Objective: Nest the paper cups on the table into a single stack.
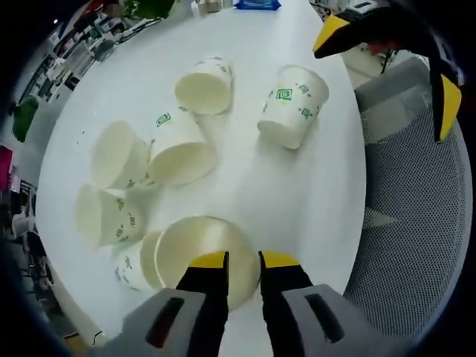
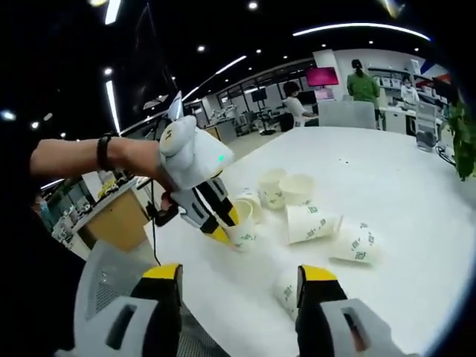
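An open-plan office with ceiling strip lights surrounds a round white table (image 1: 297, 201), beside which stands a grey mesh chair (image 1: 416, 245).

In the left gripper view, white paper cups with green logos lie scattered across the table, mostly on their sides. The nearest cup (image 1: 197, 249) sits by the table's near edge, with its rim partly hidden behind the yellow-tipped left gripper (image 1: 243, 260). One jaw lies over the cup's mouth and the other outside its wall, set narrowly around the rim. A second cup (image 1: 132, 268) behind it is largely hidden. Another cup (image 1: 292, 105) lies apart near the right edge.

In the right gripper view, the right gripper (image 2: 242, 279) hovers with jaws spread wide, holding nothing. A cup (image 2: 286, 291) between its tips is half hidden. A person's hand (image 2: 152, 167) holds the left gripper at a cup.
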